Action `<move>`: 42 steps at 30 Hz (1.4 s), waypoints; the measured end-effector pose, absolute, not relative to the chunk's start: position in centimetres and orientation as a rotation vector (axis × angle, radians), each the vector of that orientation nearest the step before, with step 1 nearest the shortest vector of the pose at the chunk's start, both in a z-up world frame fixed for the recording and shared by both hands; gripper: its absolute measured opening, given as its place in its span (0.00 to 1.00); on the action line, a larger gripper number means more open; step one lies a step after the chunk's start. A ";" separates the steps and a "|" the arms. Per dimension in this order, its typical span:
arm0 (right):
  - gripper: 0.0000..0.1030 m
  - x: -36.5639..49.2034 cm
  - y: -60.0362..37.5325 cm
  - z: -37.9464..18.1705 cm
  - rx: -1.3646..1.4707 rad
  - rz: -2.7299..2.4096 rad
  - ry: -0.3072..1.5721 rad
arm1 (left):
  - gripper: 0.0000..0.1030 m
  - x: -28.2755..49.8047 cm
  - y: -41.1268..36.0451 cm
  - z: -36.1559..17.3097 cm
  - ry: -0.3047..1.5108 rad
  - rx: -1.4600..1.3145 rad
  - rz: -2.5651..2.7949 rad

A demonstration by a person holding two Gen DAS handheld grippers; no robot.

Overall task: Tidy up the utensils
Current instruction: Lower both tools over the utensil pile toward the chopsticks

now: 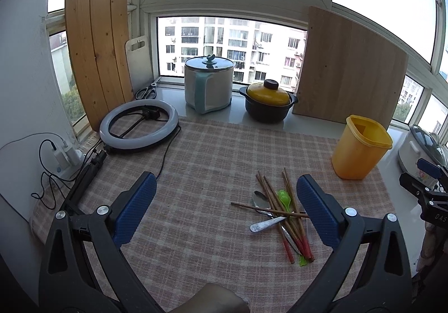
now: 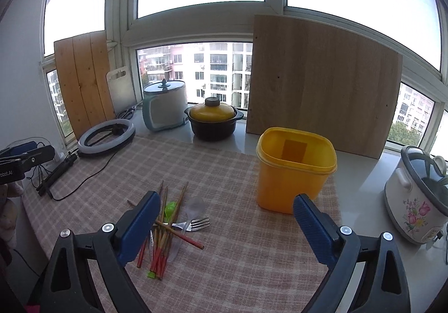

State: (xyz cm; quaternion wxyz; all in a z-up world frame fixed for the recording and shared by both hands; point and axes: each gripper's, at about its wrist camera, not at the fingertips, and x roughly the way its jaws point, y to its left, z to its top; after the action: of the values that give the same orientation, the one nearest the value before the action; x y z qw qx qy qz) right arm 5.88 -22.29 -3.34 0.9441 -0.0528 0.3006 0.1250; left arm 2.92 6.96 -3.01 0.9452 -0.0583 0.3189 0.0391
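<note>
At two o'clock from my two wide-open, empty grippers, left (image 1: pixel 226 208) and right (image 2: pixel 226 224), the yellow tub (image 2: pixel 294 173) waits, and I risk scattering the crossed chopsticks (image 2: pixel 168 223) when pinching one.

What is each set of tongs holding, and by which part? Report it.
Nothing is held. The left tongs and right tongs are both open and empty; the chopsticks, spoons and fork all lie loose on the checked cloth.

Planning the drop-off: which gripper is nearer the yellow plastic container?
Right. The right gripper hovers open just short of the yellow plastic container, which stands ahead between its fingers. The left gripper, also open, is farther away, with the container ahead to its right.
</note>
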 end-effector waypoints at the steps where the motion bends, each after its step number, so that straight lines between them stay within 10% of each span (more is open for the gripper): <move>1: 0.90 6.4 -21.8 -3.6 -0.127 0.281 0.629 | 0.99 3.0 7.4 -3.4 0.660 -0.129 0.079; 20: 0.42 15.0 -10.8 -13.4 -0.414 0.735 1.058 | 0.72 4.3 9.4 -8.5 0.805 -0.216 0.019; 42: 0.22 17.8 -4.8 -19.0 -0.633 0.848 1.232 | 0.70 4.0 11.1 -10.3 0.844 -0.274 0.051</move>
State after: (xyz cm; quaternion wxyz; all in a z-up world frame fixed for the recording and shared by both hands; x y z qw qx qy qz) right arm 17.80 -4.81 -19.03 0.6879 -0.2829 0.5506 0.3790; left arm 4.02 11.06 -10.28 0.9029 -0.1323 0.4081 0.0249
